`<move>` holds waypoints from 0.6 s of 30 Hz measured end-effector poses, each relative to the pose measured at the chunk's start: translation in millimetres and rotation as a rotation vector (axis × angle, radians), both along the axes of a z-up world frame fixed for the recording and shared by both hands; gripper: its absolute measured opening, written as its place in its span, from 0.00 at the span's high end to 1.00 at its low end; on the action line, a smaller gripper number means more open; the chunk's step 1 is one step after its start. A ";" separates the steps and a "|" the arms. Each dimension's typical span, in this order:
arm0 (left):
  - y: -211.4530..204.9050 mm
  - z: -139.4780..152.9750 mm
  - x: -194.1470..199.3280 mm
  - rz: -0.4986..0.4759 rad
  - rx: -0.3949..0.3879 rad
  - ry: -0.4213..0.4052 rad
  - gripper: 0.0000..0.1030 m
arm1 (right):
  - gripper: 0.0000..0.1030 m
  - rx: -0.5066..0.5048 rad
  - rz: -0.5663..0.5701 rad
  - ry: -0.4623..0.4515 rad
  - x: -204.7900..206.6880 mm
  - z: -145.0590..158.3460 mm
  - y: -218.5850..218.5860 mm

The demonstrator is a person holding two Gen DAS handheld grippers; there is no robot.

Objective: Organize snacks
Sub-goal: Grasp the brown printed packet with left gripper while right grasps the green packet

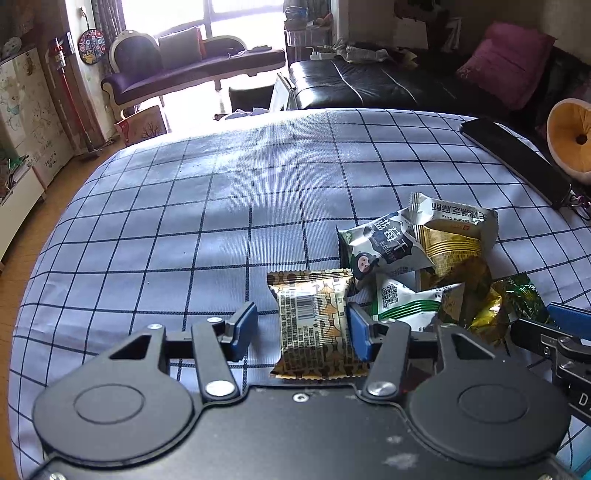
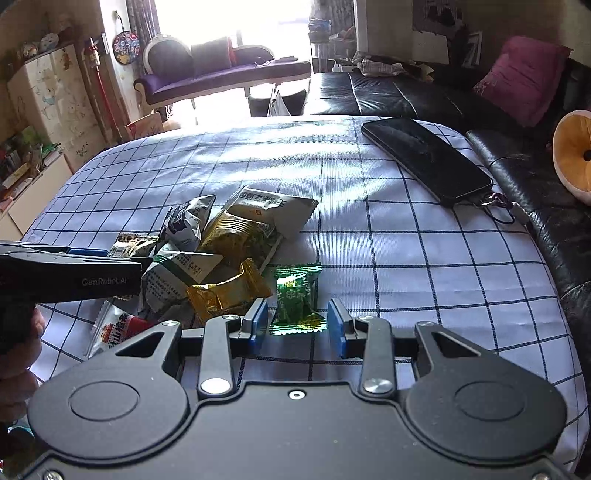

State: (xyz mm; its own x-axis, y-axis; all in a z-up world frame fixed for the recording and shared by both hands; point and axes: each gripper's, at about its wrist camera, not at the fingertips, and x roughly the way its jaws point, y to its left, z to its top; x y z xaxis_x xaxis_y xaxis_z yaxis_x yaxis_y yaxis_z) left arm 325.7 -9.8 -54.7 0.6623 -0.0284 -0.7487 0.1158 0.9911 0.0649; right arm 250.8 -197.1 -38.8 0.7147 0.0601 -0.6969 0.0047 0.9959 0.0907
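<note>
Bright daylight floods through the far window (image 1: 221, 14) behind a purple chaise (image 1: 192, 70). A black leather sofa (image 1: 369, 85) with a pink cushion (image 1: 509, 62) runs far right; wooden floor (image 1: 22, 251) lies left.

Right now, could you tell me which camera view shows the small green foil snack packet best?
The right wrist view: the green foil packet lies whole and unobstructed on the checked cloth, between the right gripper's open blue pads. The left wrist view catches only a crumpled green corner at the pile's right edge, beside the gold wrapper.
</note>
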 end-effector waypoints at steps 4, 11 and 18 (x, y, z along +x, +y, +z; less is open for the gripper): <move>-2.6 -1.9 -2.8 -0.002 0.013 -0.015 0.46 | 0.55 -0.016 -0.004 -0.014 -0.4 -0.7 2.9; 2.4 -2.5 -2.6 -0.007 -0.012 -0.013 0.46 | 0.53 -0.028 -0.008 -0.027 -3.7 -2.4 7.1; 0.1 -1.5 -6.1 -0.003 0.002 -0.028 0.46 | 0.59 -0.058 -0.006 -0.041 -6.2 -1.7 10.3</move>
State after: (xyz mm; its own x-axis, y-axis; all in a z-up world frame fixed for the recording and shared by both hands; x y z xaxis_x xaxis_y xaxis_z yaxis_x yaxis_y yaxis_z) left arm 319.7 -9.6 -56.2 0.6825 -0.0287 -0.7303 0.1169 0.9906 0.0704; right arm 244.6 -186.8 -40.4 0.7426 0.0159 -0.6695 0.0084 0.9994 0.0330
